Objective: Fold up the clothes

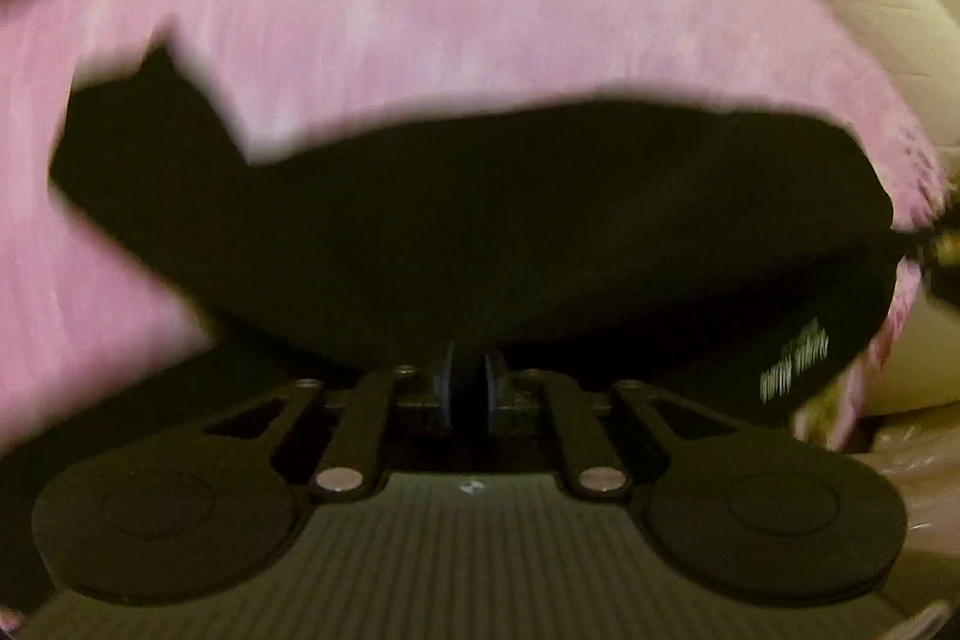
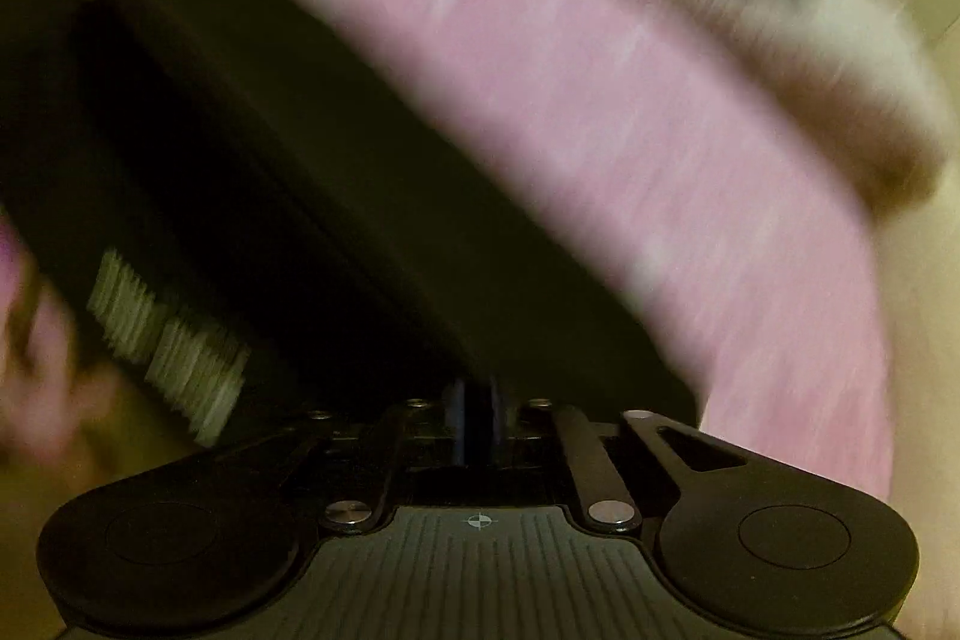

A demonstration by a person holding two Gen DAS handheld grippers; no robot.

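Both cameras are smeared with blur, so this is a fold caught mid-swing. In the left wrist view, the left gripper (image 1: 471,382) has its jaws pinched nearly together, and the edge of the black garment (image 1: 480,232) runs right down into that narrow gap: it looks clamped on the cloth. Same story on the other side: the right gripper (image 2: 477,415) is closed to a sliver, with the black fabric falling straight into it.

The garment hangs between the two grips, slung above a pink blanket (image 1: 420,10) that covers the surface below. Some white lettering (image 1: 795,361) shows on the cloth near its right edge in the left view, too blurred to read. Beyond the pink there is a pale cream surface (image 1: 870,10), maybe bedding or upholstery; I can't say which.

How far along? My call is early to middle. The piece is picked up by two points and held off the blanket, but I see no finished crease, no neat rectangle, no stack of done clothes anywhere. One odd flap (image 1: 162,70) of black sticks up at the left, so the cloth isn't squared yet. Still ahead: laying it down, bringing edge to edge, flattening, and any further folds.
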